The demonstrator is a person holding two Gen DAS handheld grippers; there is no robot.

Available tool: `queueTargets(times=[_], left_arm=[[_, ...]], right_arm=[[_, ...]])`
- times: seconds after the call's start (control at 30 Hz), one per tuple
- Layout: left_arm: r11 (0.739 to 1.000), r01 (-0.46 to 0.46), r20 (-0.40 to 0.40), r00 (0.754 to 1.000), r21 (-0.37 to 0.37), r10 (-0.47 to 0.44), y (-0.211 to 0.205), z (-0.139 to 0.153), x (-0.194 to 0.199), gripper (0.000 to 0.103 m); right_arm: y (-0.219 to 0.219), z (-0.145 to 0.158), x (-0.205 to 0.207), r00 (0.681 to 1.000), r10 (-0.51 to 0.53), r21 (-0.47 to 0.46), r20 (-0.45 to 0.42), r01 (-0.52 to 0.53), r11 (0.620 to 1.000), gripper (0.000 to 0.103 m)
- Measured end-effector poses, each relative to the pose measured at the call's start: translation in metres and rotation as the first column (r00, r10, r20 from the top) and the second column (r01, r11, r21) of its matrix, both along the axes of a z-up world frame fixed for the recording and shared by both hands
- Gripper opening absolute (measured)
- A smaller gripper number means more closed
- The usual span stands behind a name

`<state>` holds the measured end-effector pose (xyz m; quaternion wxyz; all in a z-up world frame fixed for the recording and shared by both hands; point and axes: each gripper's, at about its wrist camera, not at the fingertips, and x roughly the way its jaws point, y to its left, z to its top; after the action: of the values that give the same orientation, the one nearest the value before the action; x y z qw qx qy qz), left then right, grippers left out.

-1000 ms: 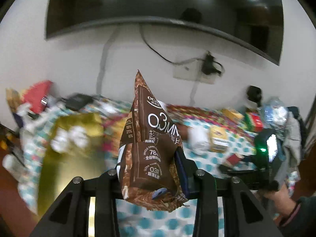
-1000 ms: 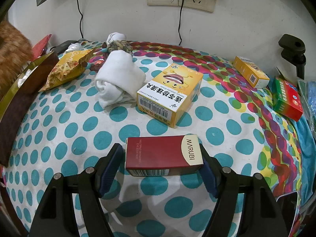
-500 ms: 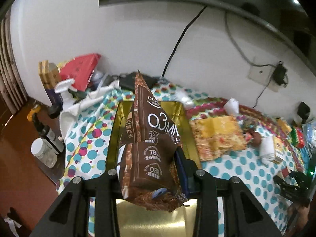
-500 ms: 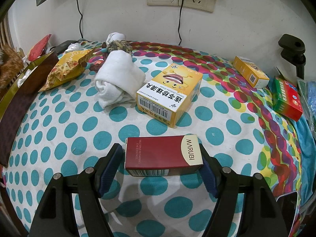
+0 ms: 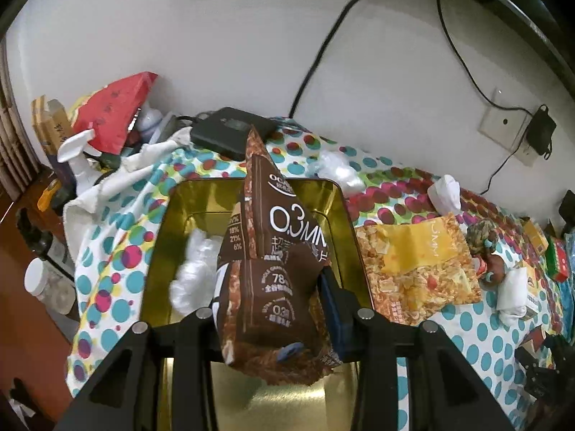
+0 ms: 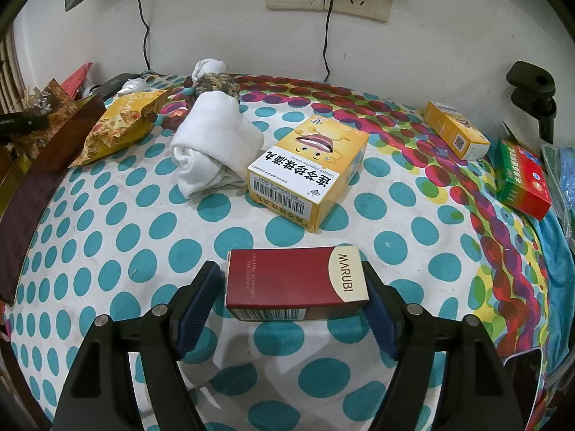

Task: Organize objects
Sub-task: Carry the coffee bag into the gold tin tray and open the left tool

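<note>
The left gripper holds a brown snack bag between its fingers at the centre of the left wrist view, the bag standing up with its torn corner pointing to the top; its jaws have just been opening a little, yet the bag is still pinched between the pads; beneath it, in the lower middle of the frame, lies a gold tin tray with a crumpled white wrapper inside at its left; just right of the tray a yellow snack bag lies flat on the dotted tablecloth.

In the right wrist view the right gripper sits at the lower centre, its jaws having just widened slightly; a red box lies on the cloth between the fingers, the right pad touching its end, the left pad just clear of it; above it sit a yellow box and a rolled white towel, side by side and touching.
</note>
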<state>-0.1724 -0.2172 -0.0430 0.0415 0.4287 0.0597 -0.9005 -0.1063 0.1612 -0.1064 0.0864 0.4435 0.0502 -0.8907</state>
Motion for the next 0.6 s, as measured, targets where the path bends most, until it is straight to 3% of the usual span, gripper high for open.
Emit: queueTargets(times=[0.13, 0.27, 0.43, 0.6], left_arm=[[1.000, -0.006, 0.029, 1.000, -0.026, 0.006, 0.001, -0.007, -0.004, 0.043], [0.994, -0.030, 0.102, 0.994, -0.107, 0.041, -0.001, -0.011, -0.002, 0.051], [0.991, -0.032, 0.123, 0.991, -0.128, 0.048, -0.006, -0.009, 0.013, 0.052], [0.992, -0.028, 0.096, 0.995, -0.120, 0.039, -0.009, 0.001, 0.038, 0.053]], right_arm=[[0.000, 0.000, 0.000, 1.000, 0.000, 0.001, 0.000, 0.000, 1.000, 0.075], [-0.001, 0.000, 0.000, 1.000, 0.000, 0.001, 0.000, 0.000, 1.000, 0.076], [0.000, 0.000, 0.000, 1.000, -0.002, 0.000, 0.000, 0.002, 1.000, 0.077], [-0.001, 0.000, 0.000, 1.000, -0.002, 0.000, 0.000, 0.002, 1.000, 0.078]])
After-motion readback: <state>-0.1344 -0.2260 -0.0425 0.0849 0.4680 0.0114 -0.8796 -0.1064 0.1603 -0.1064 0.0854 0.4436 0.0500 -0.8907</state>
